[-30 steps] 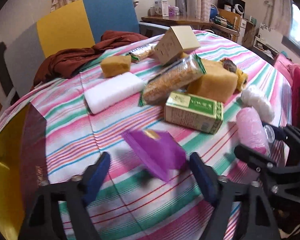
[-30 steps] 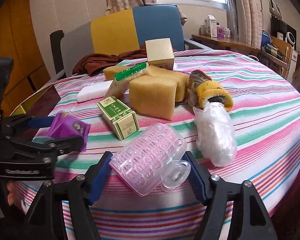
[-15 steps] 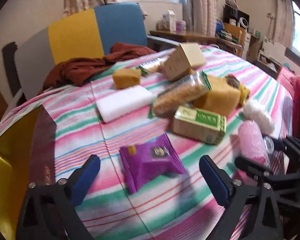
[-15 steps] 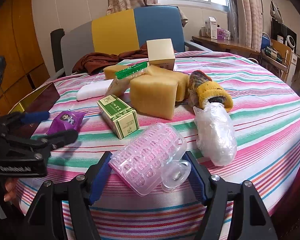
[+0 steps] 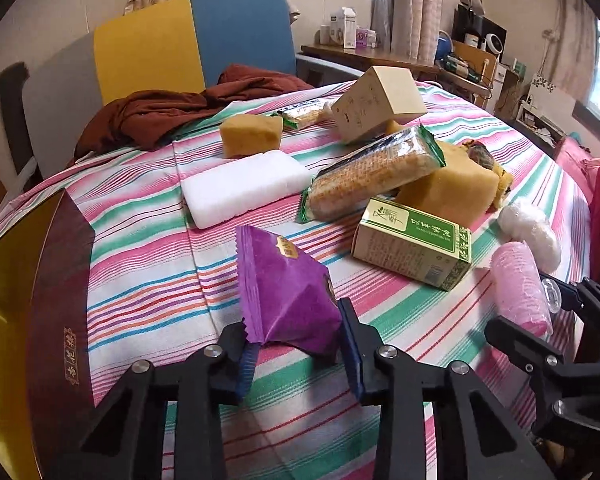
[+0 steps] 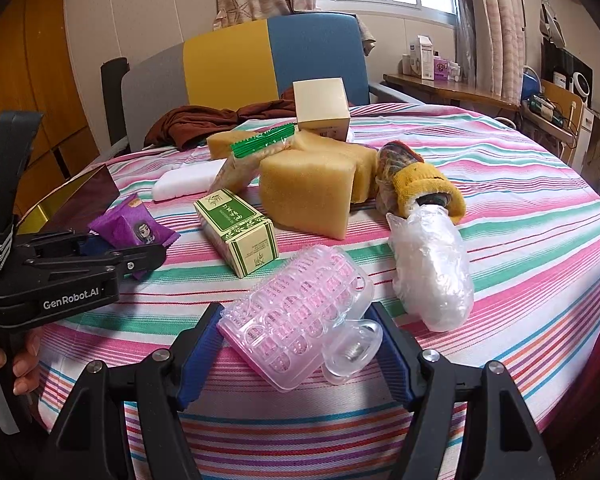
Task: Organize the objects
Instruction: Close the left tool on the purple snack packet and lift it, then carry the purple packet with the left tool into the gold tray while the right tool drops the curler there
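A purple snack packet (image 5: 284, 288) stands tilted off the striped tablecloth, pinched at its lower end. My left gripper (image 5: 296, 332) is closing on it, and its blue pads press the packet from both sides. The right wrist view shows the same grip, the left gripper (image 6: 120, 246) holding the purple packet (image 6: 134, 230) at the table's left. My right gripper (image 6: 296, 320) is shut on a pink bumpy plastic case (image 6: 296, 300) with a clear cap, near the table's front edge. In the left wrist view the right gripper (image 5: 532, 308) and the pink case (image 5: 516, 280) sit at the right.
A green box (image 5: 412, 248), a cracker packet (image 5: 372, 172), yellow sponges (image 5: 448, 192), a white foam block (image 5: 244, 184) and a beige box (image 5: 380, 100) crowd the middle. A clear plastic bundle (image 6: 432, 264) and a sock bundle (image 6: 416, 180) lie to the right. A maroon and gold box (image 5: 52, 280) lies left.
The left gripper opened wide and left the purple packet flat on the cloth, then closed on it again, tipping it up. The right gripper and the pink case stayed put.
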The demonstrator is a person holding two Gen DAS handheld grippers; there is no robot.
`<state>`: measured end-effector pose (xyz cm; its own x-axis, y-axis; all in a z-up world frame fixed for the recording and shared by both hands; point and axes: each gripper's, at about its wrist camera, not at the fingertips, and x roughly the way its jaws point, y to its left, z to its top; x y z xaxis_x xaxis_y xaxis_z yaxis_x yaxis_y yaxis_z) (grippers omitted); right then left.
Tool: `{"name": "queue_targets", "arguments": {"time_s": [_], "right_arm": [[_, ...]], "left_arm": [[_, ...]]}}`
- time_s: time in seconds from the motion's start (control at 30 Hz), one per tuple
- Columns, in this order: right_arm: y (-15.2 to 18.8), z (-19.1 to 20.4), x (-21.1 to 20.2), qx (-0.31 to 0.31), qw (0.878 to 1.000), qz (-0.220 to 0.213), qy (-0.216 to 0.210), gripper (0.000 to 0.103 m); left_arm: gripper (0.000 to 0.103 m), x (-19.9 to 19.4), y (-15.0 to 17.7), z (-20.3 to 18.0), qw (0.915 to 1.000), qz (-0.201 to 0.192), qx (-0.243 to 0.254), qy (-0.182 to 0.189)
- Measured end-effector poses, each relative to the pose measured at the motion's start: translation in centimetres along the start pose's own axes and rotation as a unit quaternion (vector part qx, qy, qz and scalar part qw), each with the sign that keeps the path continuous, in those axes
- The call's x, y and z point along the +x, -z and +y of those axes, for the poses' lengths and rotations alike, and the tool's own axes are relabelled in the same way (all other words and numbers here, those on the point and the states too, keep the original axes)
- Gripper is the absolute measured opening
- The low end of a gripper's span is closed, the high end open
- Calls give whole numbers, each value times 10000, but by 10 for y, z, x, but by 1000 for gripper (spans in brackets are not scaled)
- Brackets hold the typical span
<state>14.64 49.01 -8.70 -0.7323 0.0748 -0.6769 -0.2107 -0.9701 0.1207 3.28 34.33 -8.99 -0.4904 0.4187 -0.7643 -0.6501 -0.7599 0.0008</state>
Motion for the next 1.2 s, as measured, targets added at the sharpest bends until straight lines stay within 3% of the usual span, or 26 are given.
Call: {"name": "queue_targets", "arguments": {"time_s": [0.2,0.33,0.7,0.93,1.2], "right_arm": [[-1,1,0,-9,10000,21,48,73],[-2,2,-2,46,10000,66,-4,72],[-6,27,-16,-127,9994,160,-269,72],[-28,66,-25,-394,9977,9,-543,72],[-67,144,-18,-856,9895,-104,-1160,72]], "left_arm": [[35,-7,4,6,9998,-20,-141,108],[35,-18,10,12,9989,-22,-263,391],[35,-69,15,23,9948,-313,-480,847],[35,-103,17,52,9937,-565,-607,755],[35,-124,27,124,9909,-576,-1165,348]]}}
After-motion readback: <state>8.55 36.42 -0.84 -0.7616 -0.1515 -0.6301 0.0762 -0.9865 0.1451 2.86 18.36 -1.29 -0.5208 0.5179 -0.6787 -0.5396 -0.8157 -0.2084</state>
